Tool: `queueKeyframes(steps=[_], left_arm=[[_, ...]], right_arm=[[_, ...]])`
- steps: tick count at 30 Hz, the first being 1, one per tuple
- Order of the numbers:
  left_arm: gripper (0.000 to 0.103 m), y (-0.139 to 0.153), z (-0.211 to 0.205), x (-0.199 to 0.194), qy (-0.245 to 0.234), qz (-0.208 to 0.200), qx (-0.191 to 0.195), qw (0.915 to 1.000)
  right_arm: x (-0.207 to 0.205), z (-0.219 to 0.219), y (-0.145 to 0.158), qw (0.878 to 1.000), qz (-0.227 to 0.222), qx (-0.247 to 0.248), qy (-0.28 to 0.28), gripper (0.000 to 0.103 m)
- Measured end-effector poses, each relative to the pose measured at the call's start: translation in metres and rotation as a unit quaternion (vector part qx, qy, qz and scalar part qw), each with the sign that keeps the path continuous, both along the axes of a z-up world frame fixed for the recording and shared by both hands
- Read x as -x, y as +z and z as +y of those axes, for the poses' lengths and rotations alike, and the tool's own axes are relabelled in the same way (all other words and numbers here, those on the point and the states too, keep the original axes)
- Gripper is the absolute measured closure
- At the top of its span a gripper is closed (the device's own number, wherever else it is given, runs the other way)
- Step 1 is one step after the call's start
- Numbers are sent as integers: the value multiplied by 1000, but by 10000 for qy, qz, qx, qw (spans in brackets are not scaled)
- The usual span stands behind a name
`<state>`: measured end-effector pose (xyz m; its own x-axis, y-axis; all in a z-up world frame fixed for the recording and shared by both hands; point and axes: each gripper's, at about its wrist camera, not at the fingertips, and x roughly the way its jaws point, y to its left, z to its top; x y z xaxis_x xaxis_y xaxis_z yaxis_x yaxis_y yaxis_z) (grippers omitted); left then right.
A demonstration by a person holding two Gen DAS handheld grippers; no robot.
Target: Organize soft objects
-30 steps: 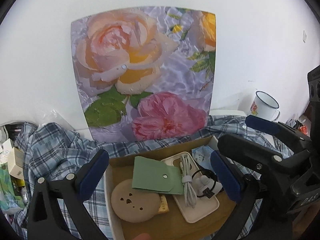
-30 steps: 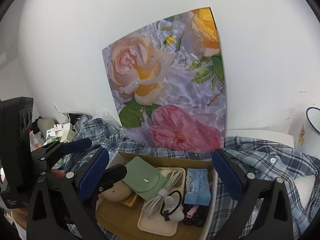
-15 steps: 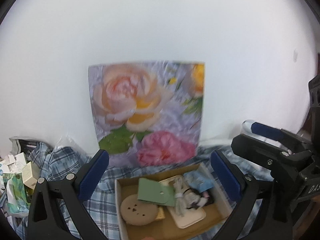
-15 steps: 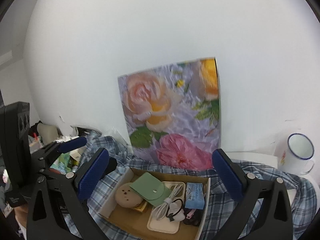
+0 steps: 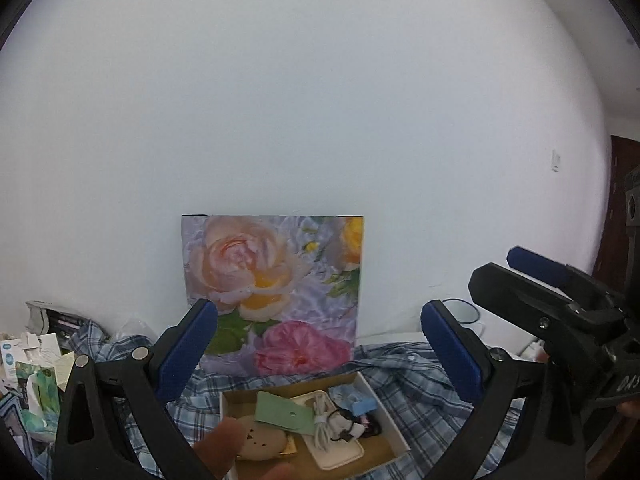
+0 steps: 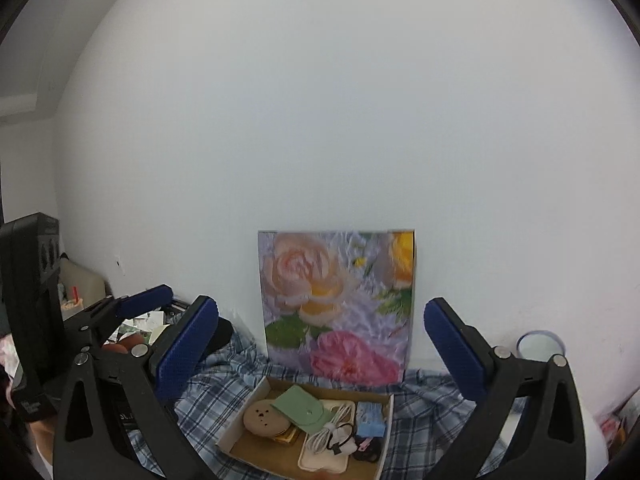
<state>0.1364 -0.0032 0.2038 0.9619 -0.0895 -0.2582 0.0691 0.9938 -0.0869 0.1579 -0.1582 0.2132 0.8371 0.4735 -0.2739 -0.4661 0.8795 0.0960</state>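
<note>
Both my claws hang released, holding nothing: the left gripper (image 5: pixel 320 344) and right gripper (image 6: pixel 322 340) have their blue pads spread wide apart. Below and between them, a cardboard box (image 6: pixel 256 394) rests on a plaid shirt (image 6: pixel 224 364). Inside it, from left to right, lie a round beige pouch (image 6: pixel 262 424), green snap pouch (image 6: pixel 304 406) and coiled white cable (image 6: pixel 334 426). A floral panel (image 6: pixel 338 304) leans against the far wall.

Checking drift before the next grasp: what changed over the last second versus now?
Both grippers, left gripper and right gripper, pulled back and up from the cardboard box; the box and floral board now look smaller and lower. Nothing was grasped or released. Jaws are open as before; the box contents and plaid shirt look unmoved.
</note>
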Motion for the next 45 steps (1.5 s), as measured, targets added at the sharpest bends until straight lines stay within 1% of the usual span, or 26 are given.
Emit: queueKeyframes(steps=[3,6,8,10,12,15,19,24,29,33,37,40,43,45], left_arm=[[0,11,-6,16,130,-128,-62,9998],[0,26,-15,40,145,-381,-163,9990],[0,35,-20,54,120,-465,-256,9985],[0,45,-22,67,56,-547,-199,9983],[0,57,-23,81,49,-613,-212,9979],[0,69,-26,104,188,-790,-381,9960],[0,74,-29,134,229,-926,-504,9942],[0,68,-32,171,272,-984,-528,9934],[0,49,-30,198,416,-943,-600,9929],[0,24,-26,211,323,-779,-546,9949],[0,-5,-18,216,320,-701,-384,9963],[0,-30,-14,218,135,-638,-211,9976],[0,-61,-11,203,32,-301,-194,9994],[0,-78,-7,194,-86,-161,-208,9996]], right_arm=[[15,2,10,9998,-92,69,169,0],[38,7,27,9991,-417,82,42,0],[55,11,35,9979,-628,116,65,0],[68,11,44,9970,-770,8,1,0],[78,12,55,9964,-840,-87,-114,0],[96,15,70,9956,-932,51,52,0],[124,18,82,9944,-1037,183,133,0],[154,15,81,9933,-1098,253,253,0],[180,5,65,9936,-1075,268,196,0],[193,0,43,9948,-934,384,147,0],[196,0,8,9948,-816,579,212,0],[193,1,-23,9943,-759,644,371,0],[185,2,-55,9947,-544,785,381,0],[174,4,-80,9948,-334,893,356,0]])
